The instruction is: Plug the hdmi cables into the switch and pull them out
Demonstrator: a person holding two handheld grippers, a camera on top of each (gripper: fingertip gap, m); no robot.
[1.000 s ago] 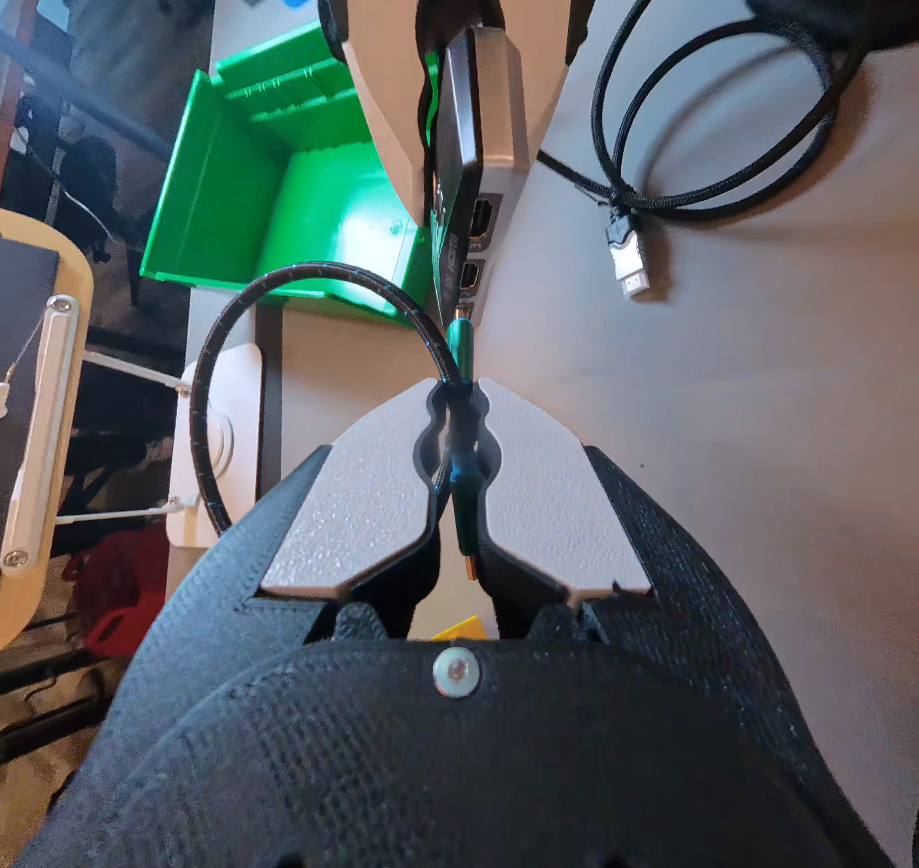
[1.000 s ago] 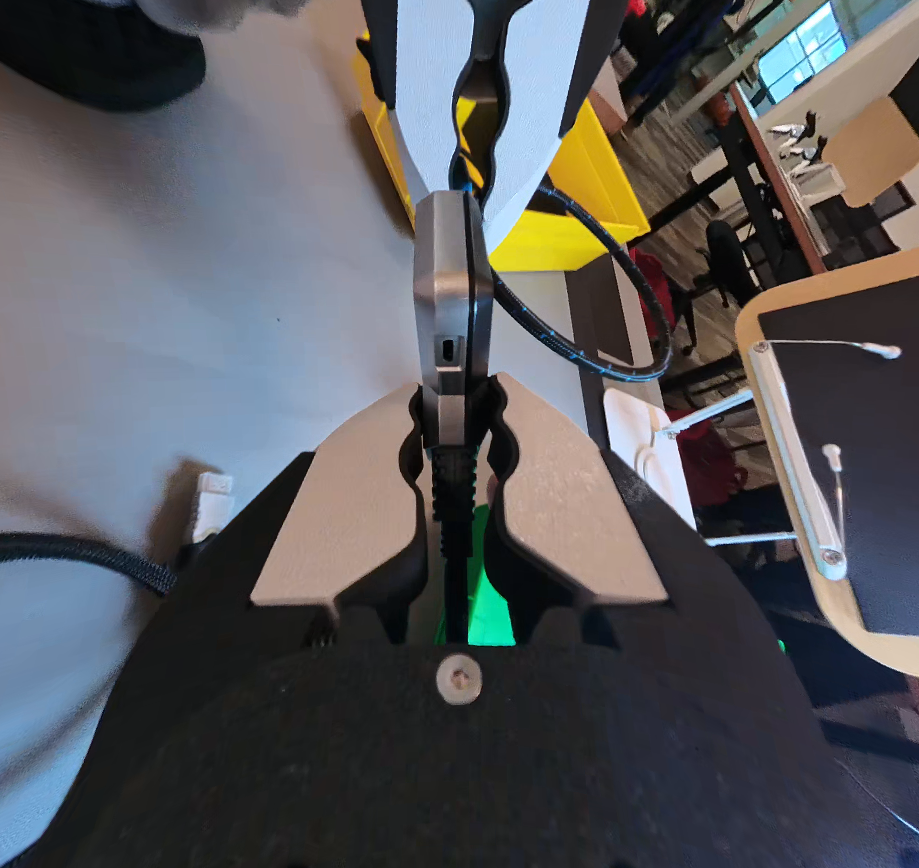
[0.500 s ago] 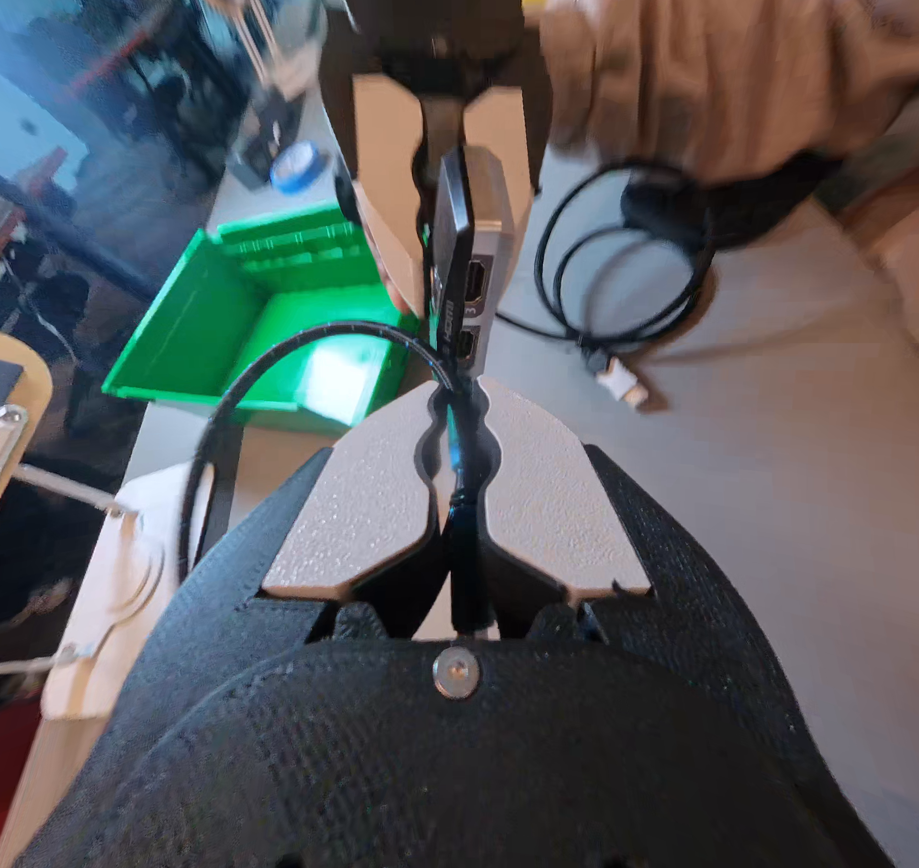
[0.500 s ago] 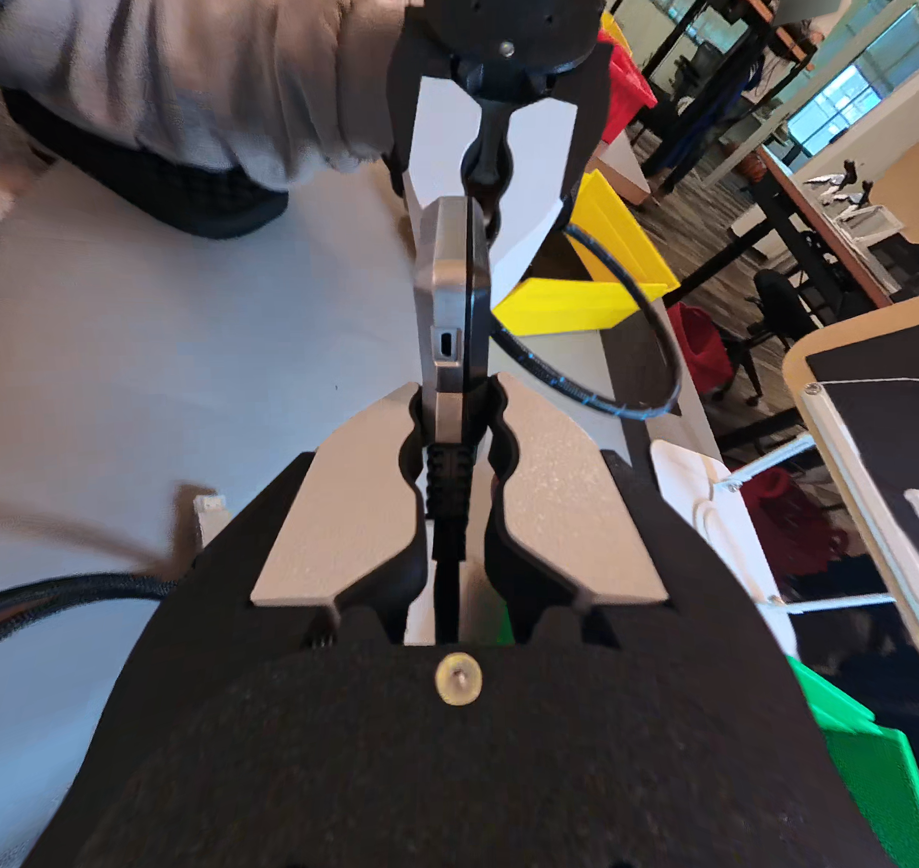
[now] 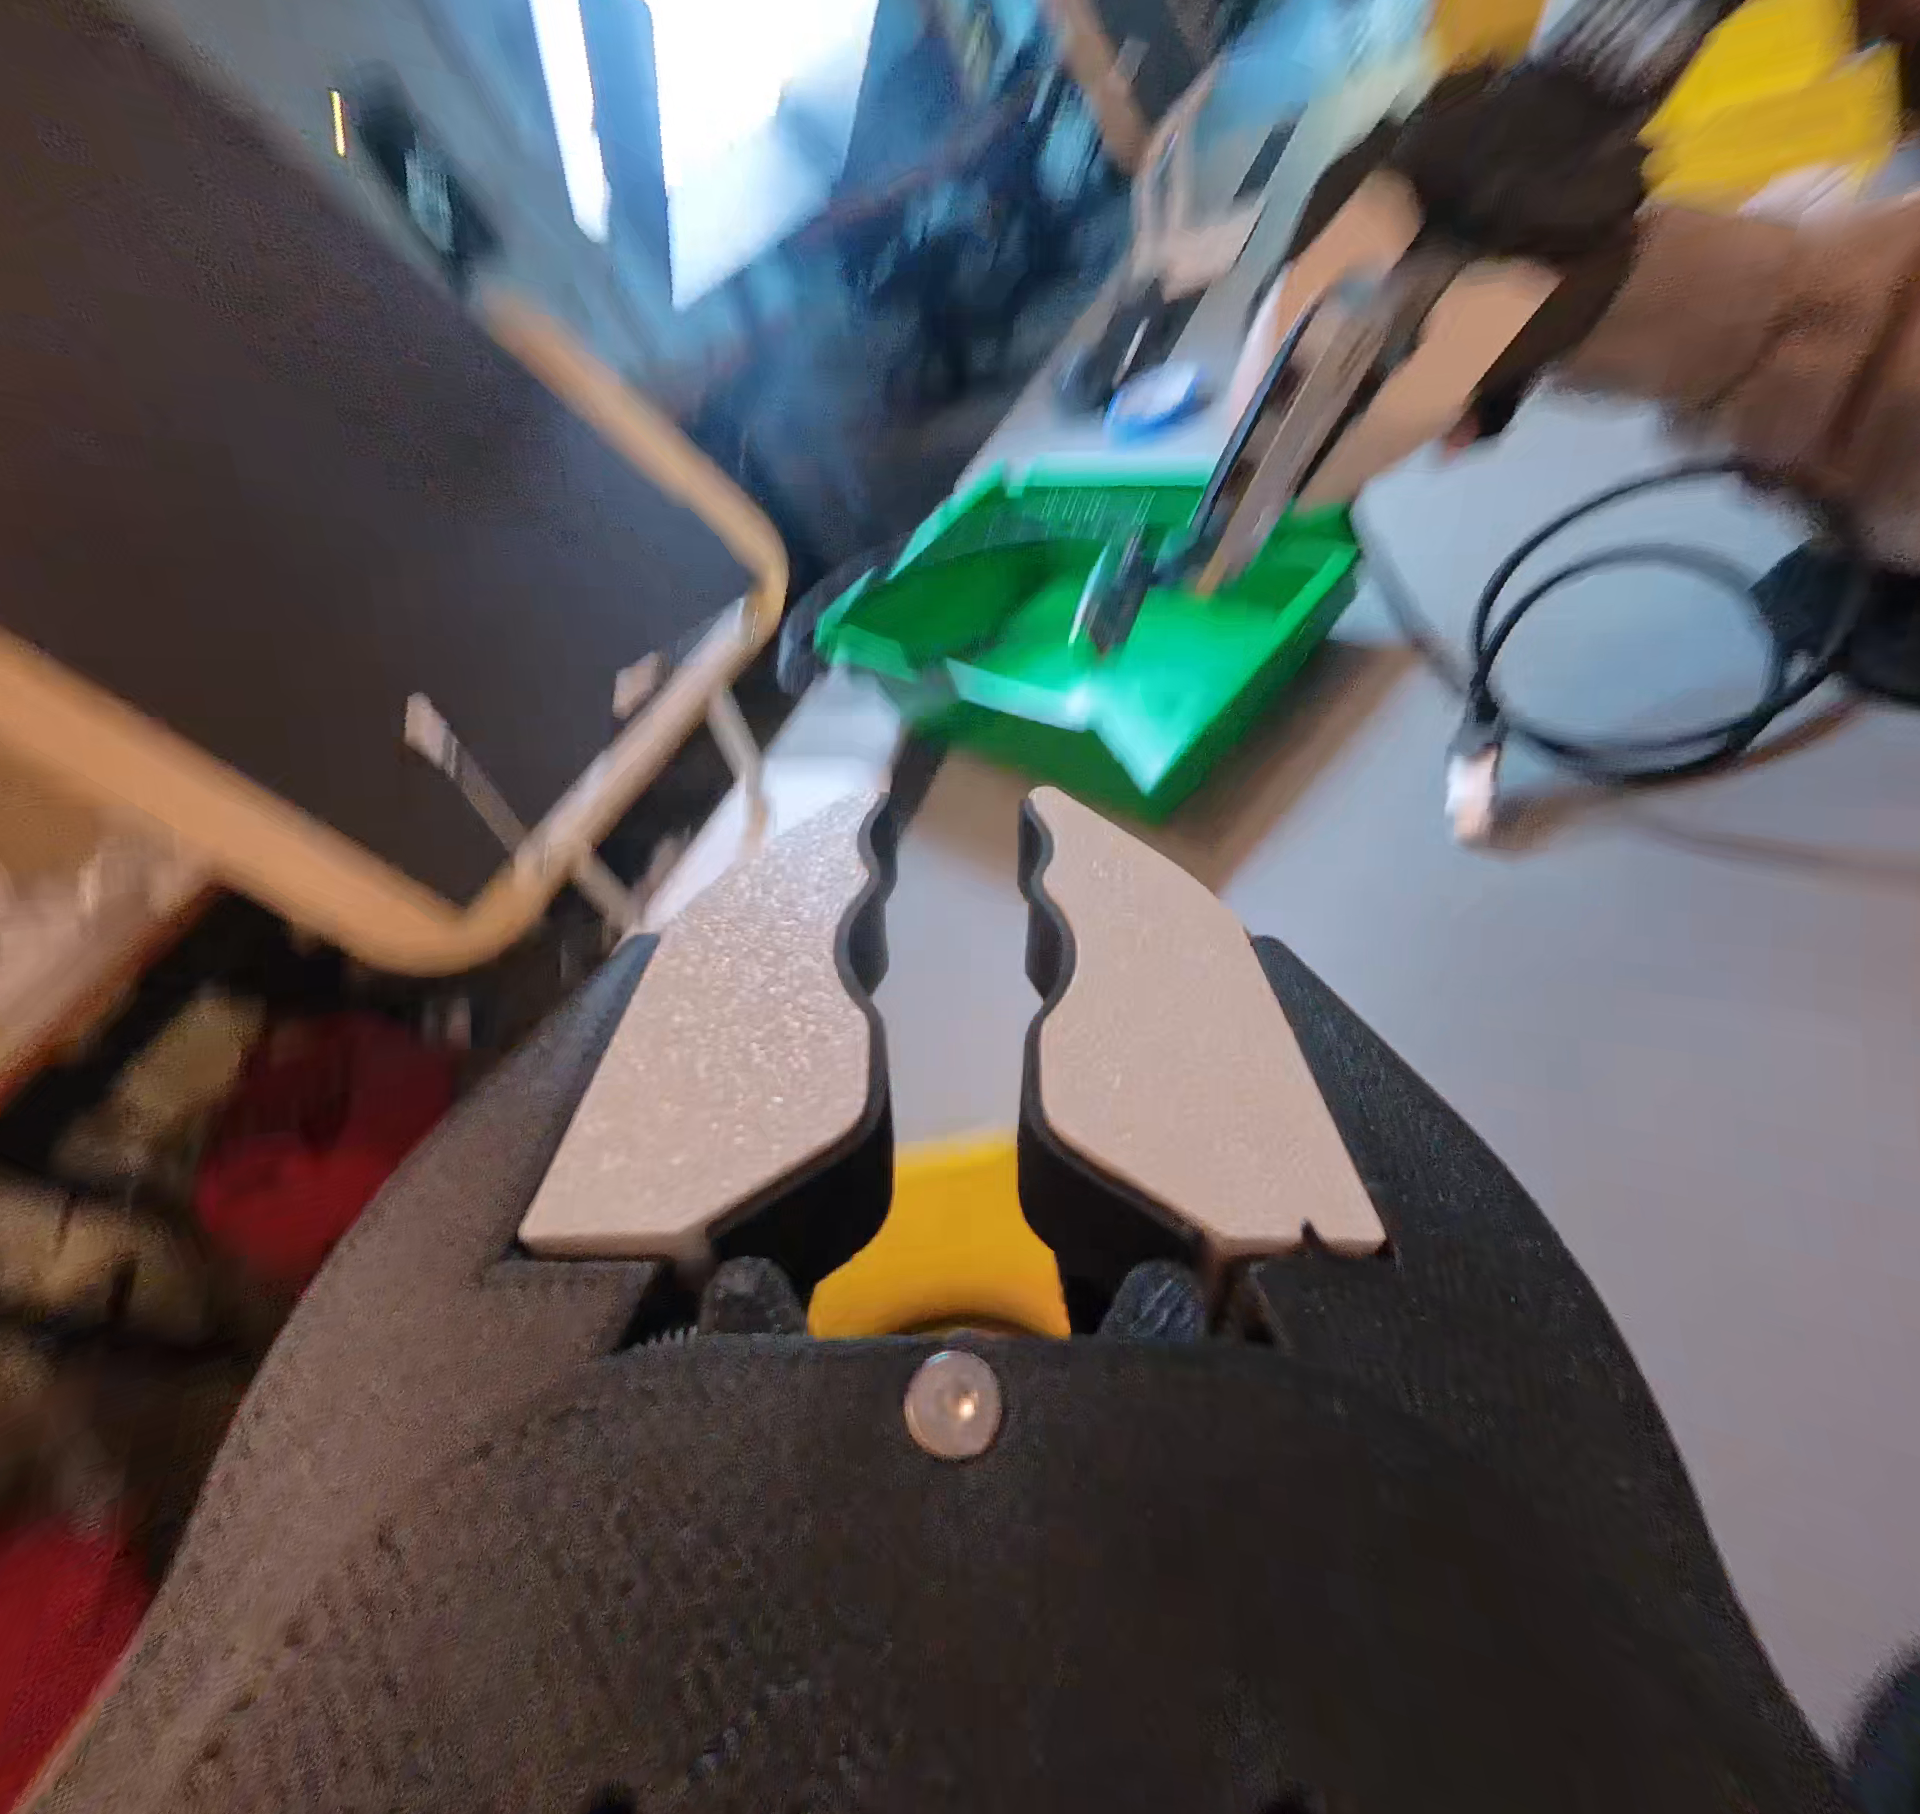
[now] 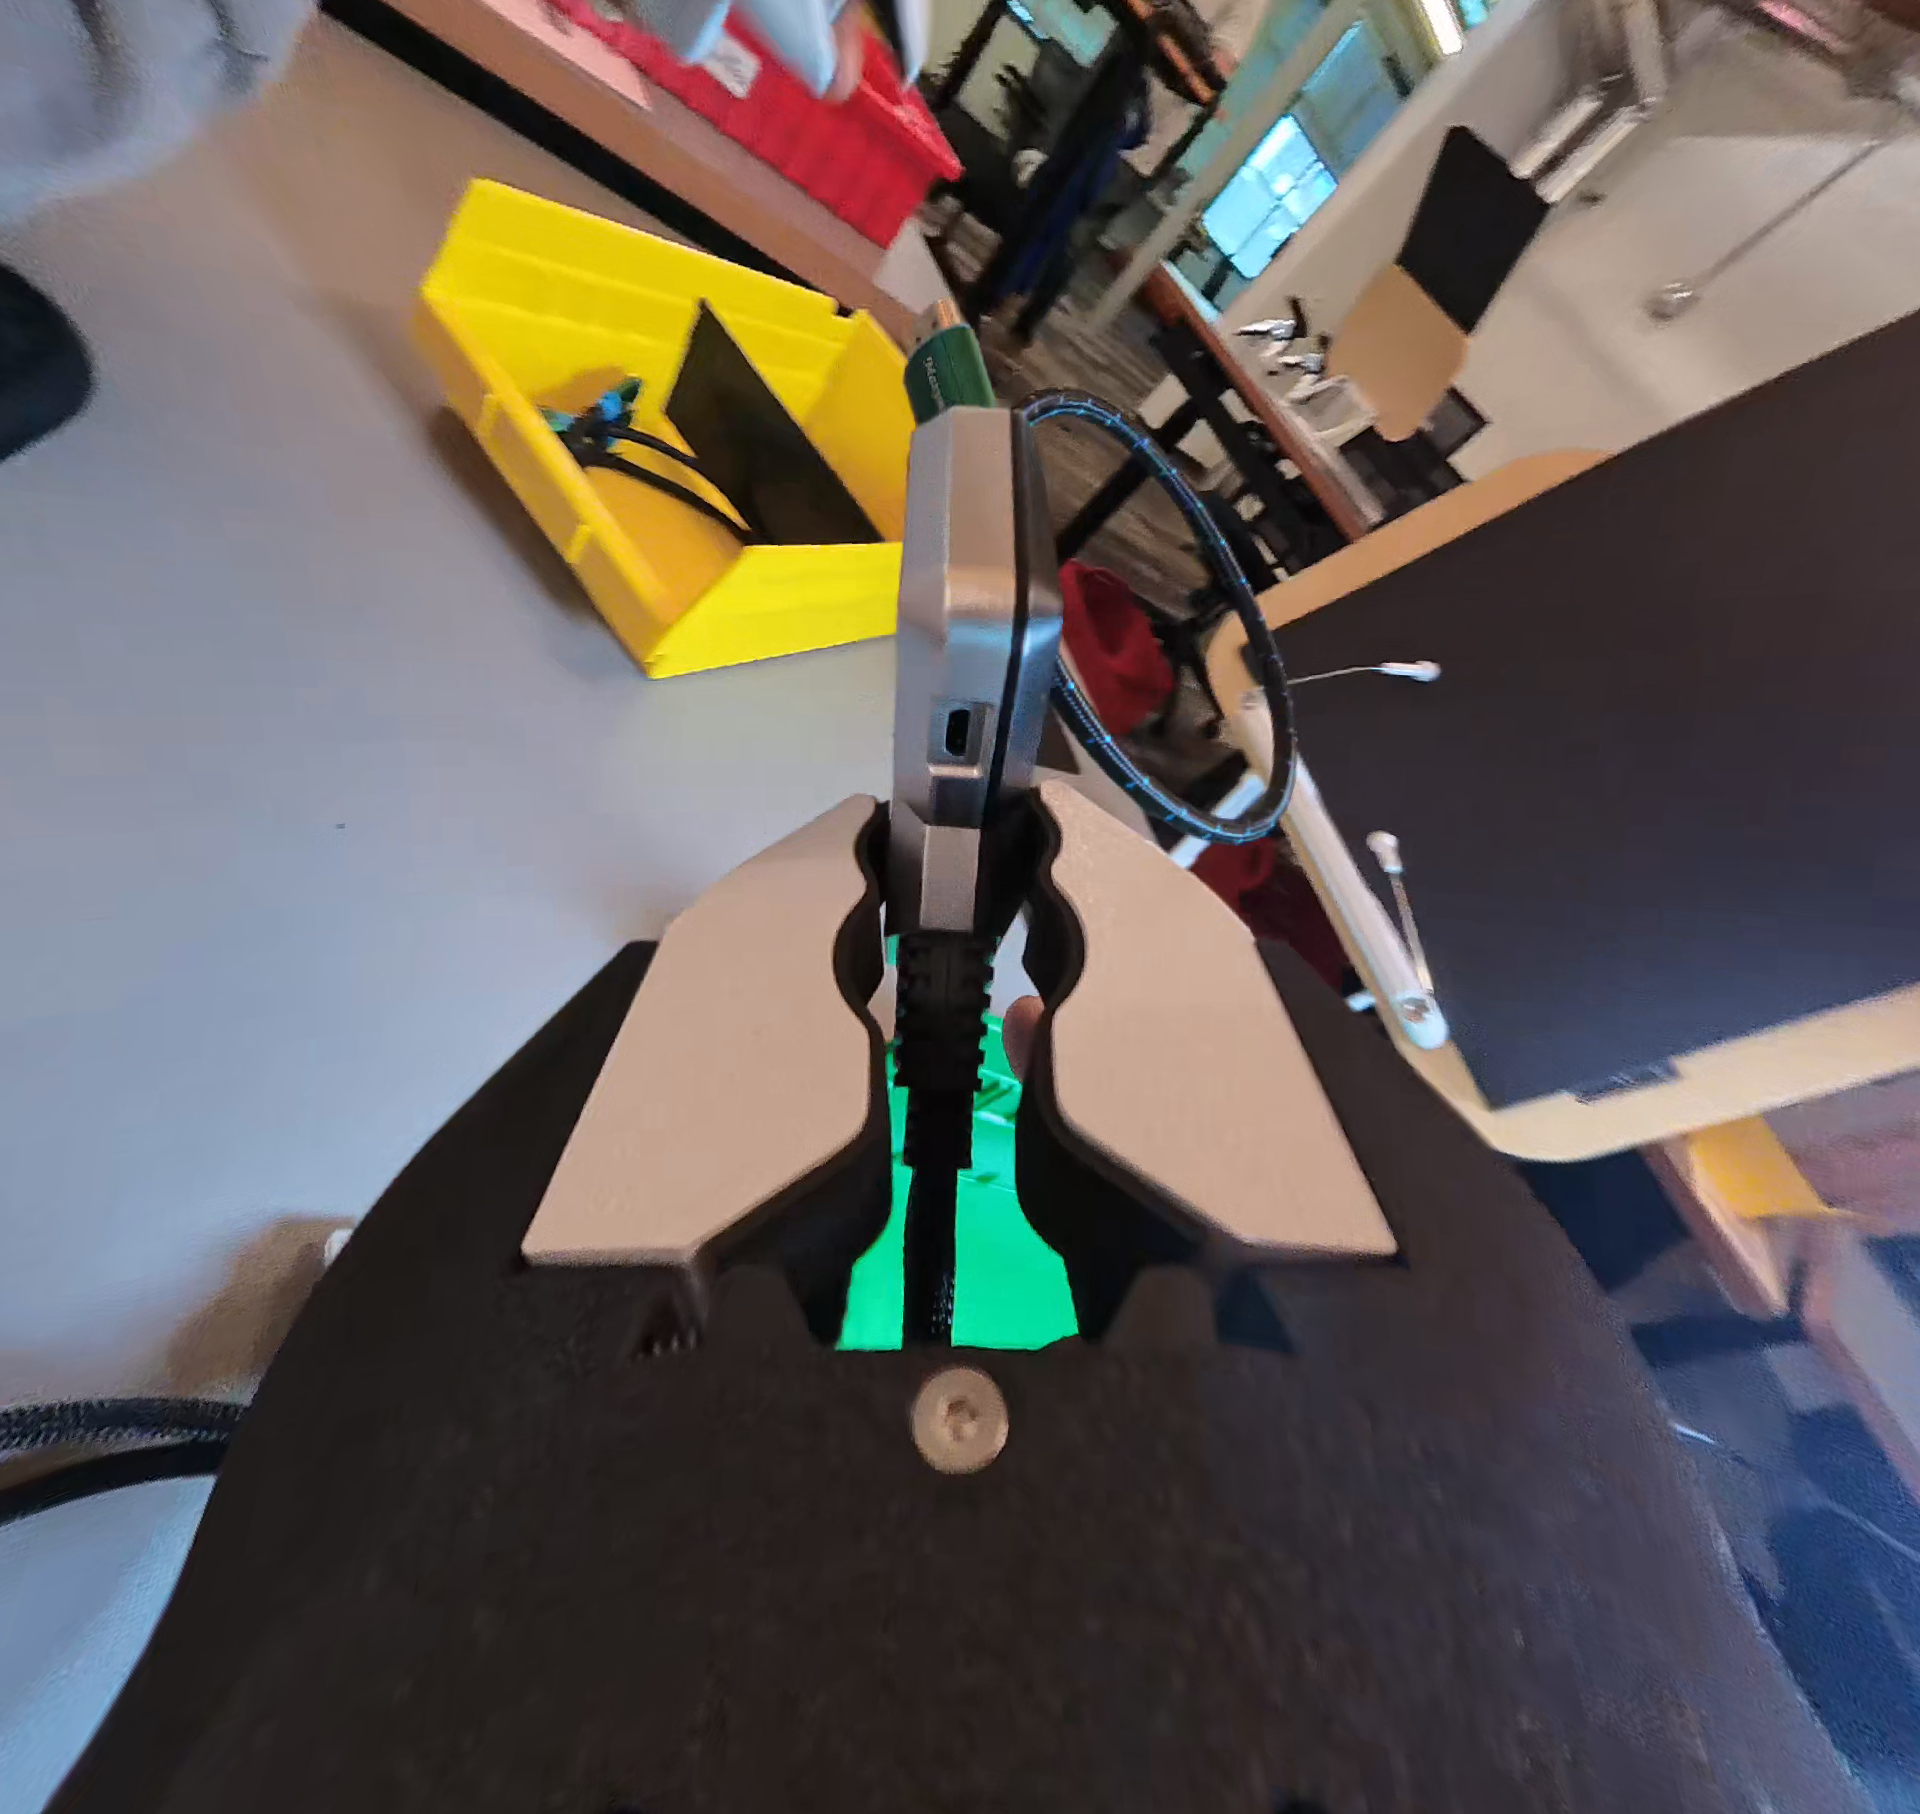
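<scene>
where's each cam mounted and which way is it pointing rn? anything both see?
Left wrist view: sits on the left gripper, looking along its open, empty fingers over the table toward the green bin, with the right gripper and a sleeve beyond.
Right wrist view: sits on the right gripper, looking along fingers shut on the switch, toward the yellow bin; a grey sleeve shows top left.
Shared: the switch, the green bin and the table.
</scene>
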